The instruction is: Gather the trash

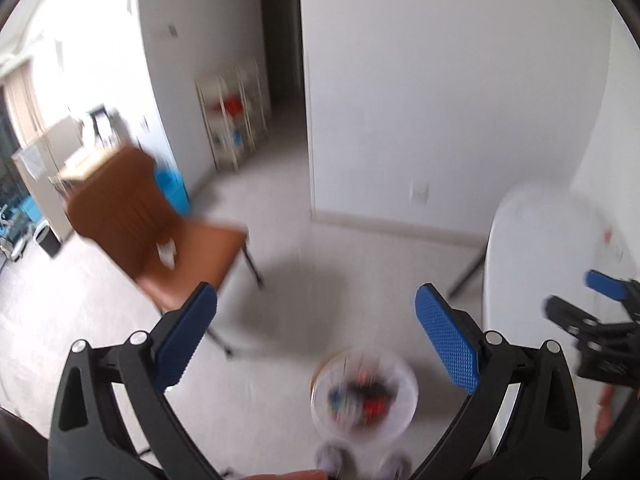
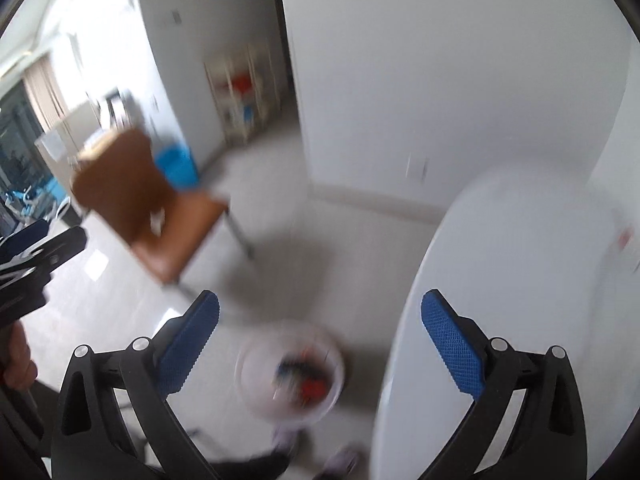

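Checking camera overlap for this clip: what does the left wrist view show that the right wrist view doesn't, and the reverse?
Only the left wrist view shows the right gripper from outside, at its right edge. Only the right wrist view shows the left gripper from outside, at its left edge. Both show the brown chair, the white table and the clear bin of trash on the floor, all blurred.
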A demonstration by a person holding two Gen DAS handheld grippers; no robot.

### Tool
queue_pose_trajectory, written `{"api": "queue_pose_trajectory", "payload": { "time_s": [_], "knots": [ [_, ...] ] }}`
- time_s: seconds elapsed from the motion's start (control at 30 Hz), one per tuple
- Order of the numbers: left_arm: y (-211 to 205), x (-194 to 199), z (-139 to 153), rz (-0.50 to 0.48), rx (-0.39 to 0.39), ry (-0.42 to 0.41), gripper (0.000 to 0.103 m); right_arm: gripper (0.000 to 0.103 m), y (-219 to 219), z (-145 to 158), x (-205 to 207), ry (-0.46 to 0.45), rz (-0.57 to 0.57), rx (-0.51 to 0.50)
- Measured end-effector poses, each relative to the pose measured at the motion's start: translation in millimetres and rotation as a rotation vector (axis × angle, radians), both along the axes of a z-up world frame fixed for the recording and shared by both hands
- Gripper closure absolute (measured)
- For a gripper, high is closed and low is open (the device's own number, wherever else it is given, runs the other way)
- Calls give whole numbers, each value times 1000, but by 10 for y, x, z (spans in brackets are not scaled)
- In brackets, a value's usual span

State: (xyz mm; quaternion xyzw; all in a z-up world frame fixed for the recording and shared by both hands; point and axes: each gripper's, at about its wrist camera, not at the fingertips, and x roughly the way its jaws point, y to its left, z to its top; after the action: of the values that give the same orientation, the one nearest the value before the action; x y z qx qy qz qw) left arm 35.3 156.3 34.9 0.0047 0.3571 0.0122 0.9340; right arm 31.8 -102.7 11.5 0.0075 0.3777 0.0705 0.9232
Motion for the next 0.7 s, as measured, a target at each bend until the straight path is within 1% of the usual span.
{"api": "queue_pose_trajectory", "payload": {
  "time_s": [0.03, 0.07, 0.13, 0.17, 0.27, 0.33, 0.43, 0.57, 0.7],
  "knots": [
    [-30, -26, 211, 16, -1, -43, 8, 3, -40, 216, -55, -54, 7, -8],
    [-73, -61, 450, 28, -6, -92, 8, 3, -80, 565, -164, -137, 21, -28],
    [-156, -127, 850, 57, -28, -156, 8, 3, -121, 907, -278, -222, 28, -61],
    [-189, -159, 968, 62, -42, -175, 8, 3, -147, 1101, -354, -274, 32, -85],
    [-285, -239, 1281, 102, -61, -212, 8, 2, -211, 1382, -508, -358, 40, -106],
    [-357, -273, 1356, 126, -39, -230, 8, 2, -288, 1446, -553, -375, 52, -74],
    [-462, -344, 1399, 135, 0, -239, 8, 2, -379, 1414, -582, -373, 61, -35],
    [-487, -357, 1399, 146, 0, -230, 8, 2, -490, 1349, -545, -361, 74, -3],
    [-532, -366, 1383, 148, 17, -216, 8, 2, -505, 1328, -531, -356, 87, 12]
  ]
}}
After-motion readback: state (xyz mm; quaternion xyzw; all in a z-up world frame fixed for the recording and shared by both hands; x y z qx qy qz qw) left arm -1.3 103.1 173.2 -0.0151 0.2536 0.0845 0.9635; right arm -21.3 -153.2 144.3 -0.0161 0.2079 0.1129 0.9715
